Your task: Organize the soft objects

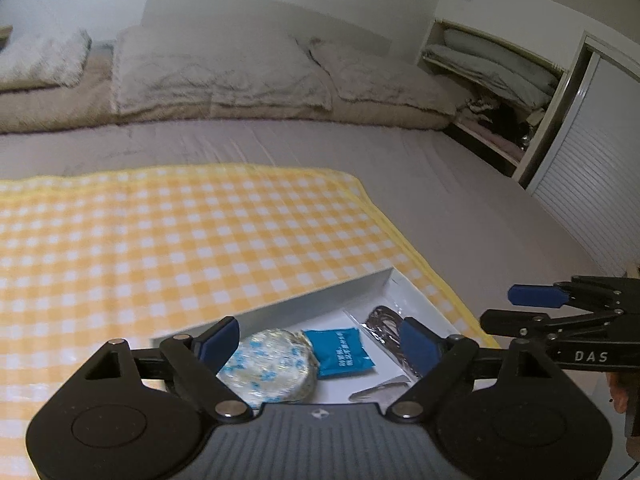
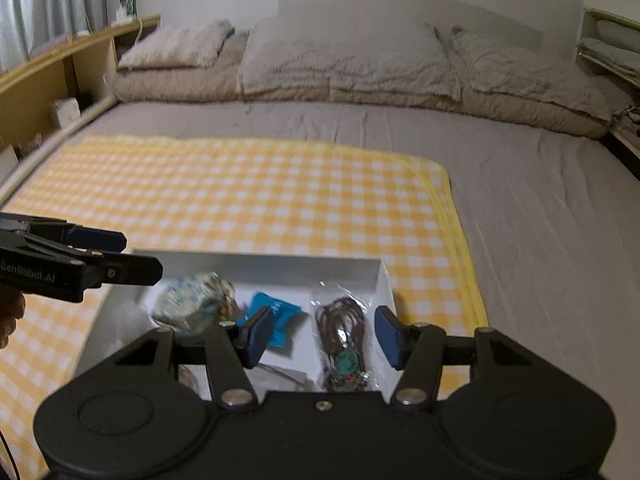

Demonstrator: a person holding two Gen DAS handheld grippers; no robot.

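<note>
Glossy plastic wraps the round packet (image 1: 268, 364); checked cloth (image 1: 160, 240) looks matt and woven.

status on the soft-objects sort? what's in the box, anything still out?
Done: white box on the checked cloth holds the round wrapped bundle, blue sachet and clear bag of cords. In hand: nothing; left gripper and right gripper both open above the box. Left: no loose items visible on the cloth.

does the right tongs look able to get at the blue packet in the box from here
Probably yes. The blue packet lies uncovered in the open white box, just below the right tongs, whose jaws stand open and empty. The left tongs sit off to the side.
</note>
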